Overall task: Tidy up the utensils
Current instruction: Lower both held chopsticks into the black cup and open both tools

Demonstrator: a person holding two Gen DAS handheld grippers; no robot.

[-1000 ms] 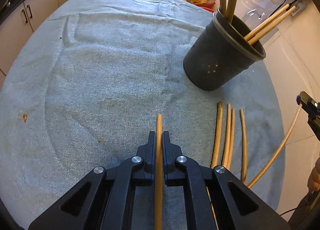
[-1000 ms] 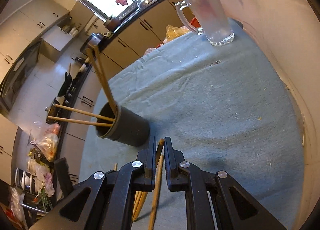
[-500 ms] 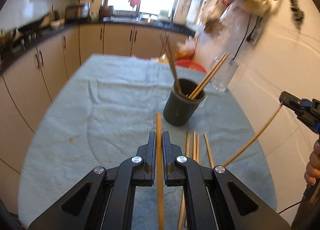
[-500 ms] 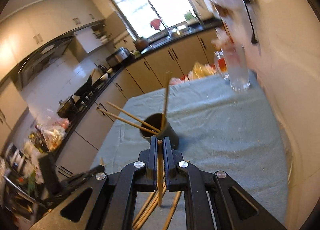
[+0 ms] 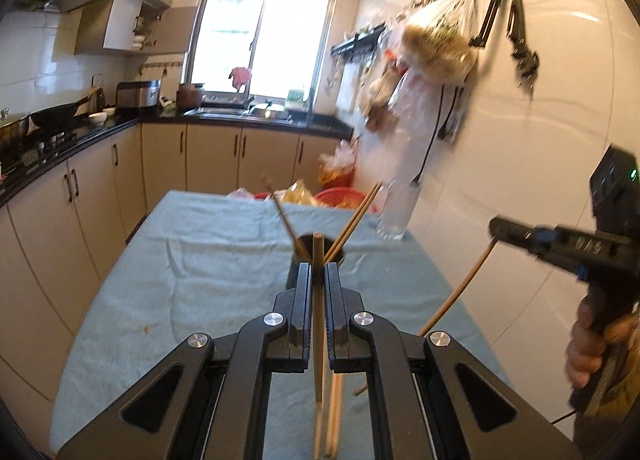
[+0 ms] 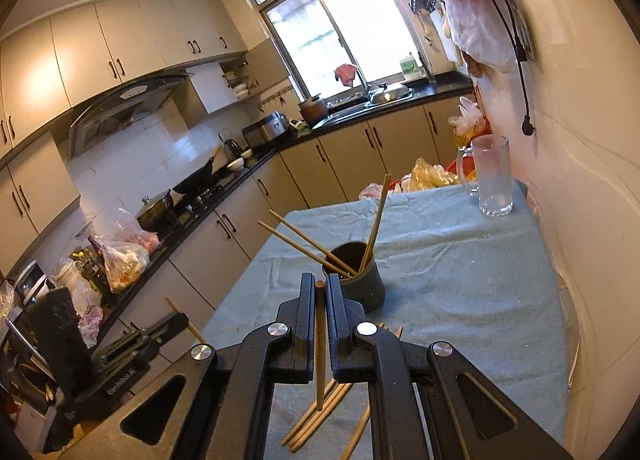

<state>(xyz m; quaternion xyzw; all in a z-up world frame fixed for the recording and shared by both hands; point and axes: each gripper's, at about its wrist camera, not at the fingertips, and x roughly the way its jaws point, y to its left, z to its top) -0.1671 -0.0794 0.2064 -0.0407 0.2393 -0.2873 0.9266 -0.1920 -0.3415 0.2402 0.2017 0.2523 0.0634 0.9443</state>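
Note:
My left gripper [image 5: 318, 272] is shut on a wooden chopstick [image 5: 318, 320], held upright above the table. My right gripper [image 6: 319, 284] is shut on another chopstick [image 6: 320, 348], also lifted. Each gripper shows in the other's view: the right one [image 5: 496, 228] at the right with its chopstick [image 5: 460, 288], the left one [image 6: 176, 320] at the lower left. The dark utensil holder [image 6: 360, 280] stands mid-table with several chopsticks leaning in it; it also shows in the left wrist view [image 5: 296, 272]. Several loose chopsticks [image 6: 316, 416] lie on the cloth below my right gripper.
A grey-blue cloth [image 6: 460, 280] covers the table. A glass mug [image 6: 492, 175] stands at its far right corner by the white wall. Plastic bags [image 6: 432, 175] sit beyond the far edge. Kitchen cabinets [image 5: 100, 199] run along the left.
Both grippers have risen from close over the table and tilted up toward level, each carrying its chopstick. The holder now appears farther away and lower in both views.

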